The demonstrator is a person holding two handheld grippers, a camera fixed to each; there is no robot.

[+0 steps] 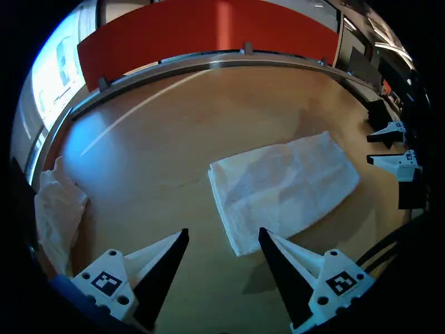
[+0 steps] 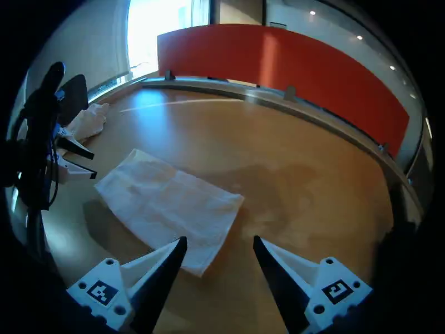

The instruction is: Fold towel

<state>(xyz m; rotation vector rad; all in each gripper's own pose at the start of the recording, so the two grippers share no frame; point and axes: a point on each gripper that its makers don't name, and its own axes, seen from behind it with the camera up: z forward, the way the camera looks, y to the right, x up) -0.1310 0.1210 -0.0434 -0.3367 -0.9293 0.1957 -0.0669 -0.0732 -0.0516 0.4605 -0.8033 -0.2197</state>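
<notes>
A white towel lies folded into a flat rectangle on the wooden table. In the left gripper view my left gripper stands open just above the table, its fingers apart over the towel's near corner, holding nothing. My right gripper shows at the far right edge of that view, beyond the towel. In the right gripper view the towel lies ahead and to the left; my right gripper is open and empty over its near corner. The left gripper hangs at the left of that view.
A second white cloth lies crumpled at the table's left edge, also seen as a cloth far left in the right gripper view. An orange panel and a metal rail bound the table's far side.
</notes>
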